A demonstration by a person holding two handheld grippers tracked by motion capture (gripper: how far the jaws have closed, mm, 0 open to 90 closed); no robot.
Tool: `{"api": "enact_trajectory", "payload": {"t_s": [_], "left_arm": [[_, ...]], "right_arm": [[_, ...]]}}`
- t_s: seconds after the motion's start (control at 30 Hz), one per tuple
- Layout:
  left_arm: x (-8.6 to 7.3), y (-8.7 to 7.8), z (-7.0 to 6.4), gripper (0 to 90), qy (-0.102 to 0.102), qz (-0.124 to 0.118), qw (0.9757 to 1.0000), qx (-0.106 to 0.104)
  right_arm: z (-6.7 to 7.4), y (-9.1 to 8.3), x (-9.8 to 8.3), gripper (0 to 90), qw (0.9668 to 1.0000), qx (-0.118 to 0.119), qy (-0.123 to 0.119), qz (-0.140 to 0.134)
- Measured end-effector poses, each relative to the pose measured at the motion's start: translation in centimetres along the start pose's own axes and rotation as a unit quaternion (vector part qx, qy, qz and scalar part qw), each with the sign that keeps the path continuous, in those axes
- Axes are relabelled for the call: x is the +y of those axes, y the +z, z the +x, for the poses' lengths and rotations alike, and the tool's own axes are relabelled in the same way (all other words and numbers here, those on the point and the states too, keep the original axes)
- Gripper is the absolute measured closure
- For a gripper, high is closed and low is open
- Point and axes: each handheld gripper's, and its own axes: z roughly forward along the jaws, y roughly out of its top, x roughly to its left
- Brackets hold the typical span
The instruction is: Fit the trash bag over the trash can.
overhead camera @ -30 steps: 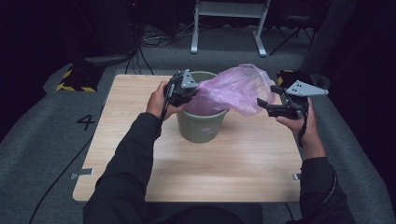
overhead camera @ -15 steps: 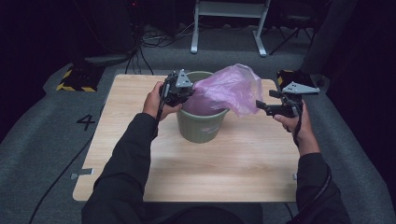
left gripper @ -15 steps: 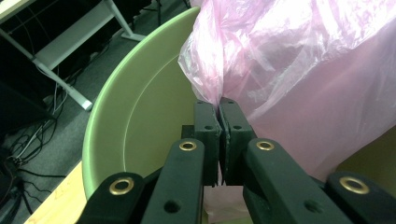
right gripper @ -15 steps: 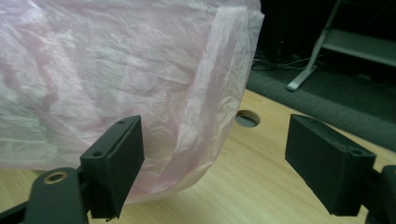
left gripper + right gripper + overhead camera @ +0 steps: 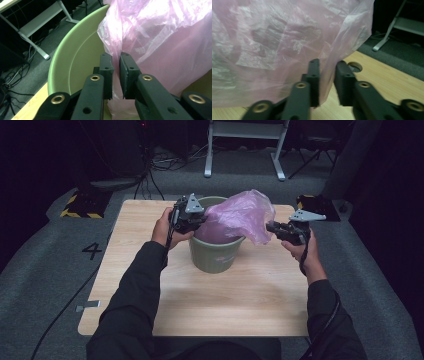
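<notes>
Lowered since the earlier frame: right gripper [image 5: 272, 226], now level with the lower edge of the pink plastic bag [image 5: 239, 217], no longer held out well to the side of it. Jaws just closing, brought from wide to a narrow gap, with a fold of the bag's outer edge [image 5: 329, 72] running between them; film against the inner face of one jaw, a slim gap at the other, so full clamping not clear from the right gripper view.

Left gripper [image 5: 202, 220] at the near-left rim of the green bucket [image 5: 215, 260], barely shifted from its earlier place. Jaws narrow, just eased open slightly, with a pleat of the bag [image 5: 117, 72] hanging in the slot between them and touching the inner faces of both.

Bag puffed up and billowing out of the bucket mouth, its bulk leaning toward the right gripper and overhanging the bucket's right rim; lower part tucked inside the bucket. Pale green inner wall [image 5: 75, 60] bare on the left gripper's side, with the film drawn away from it.

Bucket upright near the middle of the far half of the wooden table [image 5: 225, 305]. Person's hands [image 5: 162, 227] wrapped round the gripper bodies, dark sleeves entering from the bottom of the high view.
</notes>
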Motion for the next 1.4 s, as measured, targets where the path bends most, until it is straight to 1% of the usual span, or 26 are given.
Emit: {"api": "enact_trajectory", "payload": {"t_s": [0.07,0.1,0.13,0.17,0.2,0.23,0.27,0.3,0.33,0.37,0.47,0.63,0.73,0.77,0.83,0.93,1.03,1.07,1.13,1.17,1.2,1.23,1.3,1.33,1.37,1.4], "left_arm": [[-0.1,-0.1,0.1,77.0,-0.005,-0.002,1.0,0.004],[-0.1,-0.1,0.1,72.0,-0.01,-0.004,0.9999,0.01],[-0.1,-0.1,0.1,65.9,-0.014,-0.003,0.9998,0.012],[-0.1,-0.2,0.2,62.5,-0.019,-0.006,0.9997,0.012],[0.0,-0.3,0.1,51.9,-0.027,-0.011,0.9994,0.017],[0.0,-0.4,0.1,43.8,-0.032,-0.017,0.9992,0.019],[0.1,-0.6,0.0,39.6,-0.036,-0.021,0.999,0.017],[0.2,-0.8,0.0,36.5,-0.042,-0.03,0.9986,0.01],[0.3,-1.0,-0.1,31.9,-0.045,-0.034,0.9984,0.009],[0.4,-1.1,-0.2,29.9,-0.046,-0.037,0.9982,0.007],[1.0,-1.6,-0.9,25.7,-0.041,-0.038,0.9984,0.004],[1.7,-2.7,-1.9,24.0,-0.036,-0.061,0.9975,-0.004],[2.1,-3.3,-2.5,22.2,-0.038,-0.071,0.9968,-0.009],[2.2,-3.4,-2.6,22.1,-0.041,-0.074,0.9963,-0.016],[2.5,-3.7,-3.0,21.6,-0.036,-0.076,0.9961,-0.03],[2.9,-4.0,-3.8,20.6,-0.03,-0.085,0.9946,-0.05],[3.4,-4.1,-4.8,19.1,-0.019,-0.083,0.9941,-0.066],[3.5,-4.1,-5.1,18.6,-0.015,-0.081,0.9943,-0.068],[3.8,-3.9,-5.9,18.5,0.0,-0.069,0.9956,-0.063],[3.9,-3.7,-6.3,18.6,0.008,-0.067,0.9956,-0.065],[4.0,-3.6,-6.6,20.4,0.013,-0.066,0.9957,-0.063],[4.1,-3.5,-6.9,24.1,0.024,-0.064,0.9963,-0.053],[4.2,-3.2,-7.1,36.6,0.035,-0.054,0.9971,-0.039],[4.2,-3.0,-7.1,43.8,0.035,-0.053,0.9972,-0.039],[4.1,-2.8,-7.1,51.0,0.042,-0.045,0.9973,-0.041],[4.1,-2.7,-7.0,56.1,0.048,-0.038,0.9975,-0.036]], "right_arm": [[-0.1,-0.6,0.0,86.1,0.9999,-0.004,-0.001,-0.01],[-0.1,-0.9,0.1,88.1,0.9999,-0.004,0.0,-0.016],[-0.1,-1.2,0.1,88.8,0.9998,-0.008,-0.004,-0.02],[-0.1,-1.4,0.2,88.9,0.9996,-0.014,-0.007,-0.022],[-0.1,-1.9,0.4,89.2,0.9993,-0.02,-0.01,-0.03],[0.0,-2.3,0.6,89.2,0.9991,-0.02,-0.011,-0.037],[0.2,-2.8,0.9,89.3,0.9986,-0.023,-0.015,-0.045],[0.3,-3.1,1.1,89.3,0.9983,-0.024,-0.018,-0.05],[0.6,-3.7,1.5,89.2,0.9977,-0.025,-0.026,-0.057],[1.0,-4.0,1.9,89.2,0.9973,-0.027,-0.033,-0.06],[2.2,-4.7,3.0,88.9,0.9956,-0.027,-0.059,-0.068],[4.6,-5.3,4.7,88.9,0.9929,-0.008,-0.086,-0.081],[6.0,-5.2,5.4,88.4,0.9913,0.001,-0.103,-0.082],[6.5,-5.1,5.6,88.1,0.9908,0.003,-0.109,-0.08],[7.2,-5.0,6.0,88.1,0.9896,0.011,-0.119,-0.081],[8.3,-4.7,6.5,87.6,0.9877,0.022,-0.135,-0.076],[9.4,-4.4,6.9,87.3,0.9858,0.033,-0.148,-0.073],[9.6,-4.3,6.9,87.2,0.9854,0.037,-0.149,-0.073],[10.2,-4.3,7.1,86.9,0.9839,0.045,-0.156,-0.074],[10.4,-4.3,7.1,86.8,0.9834,0.048,-0.158,-0.075],[10.7,-4.3,7.2,86.8,0.9828,0.052,-0.16,-0.076],[10.8,-4.3,7.2,86.7,0.9822,0.053,-0.164,-0.076],[11.1,-4.2,7.3,86.4,0.9816,0.057,-0.166,-0.075],[11.2,-4.2,7.4,86.3,0.9814,0.059,-0.167,-0.075],[11.2,-4.2,7.4,86.0,0.9813,0.059,-0.168,-0.075],[11.2,-4.2,7.4,85.5,0.9813,0.062,-0.166,-0.075]]}}
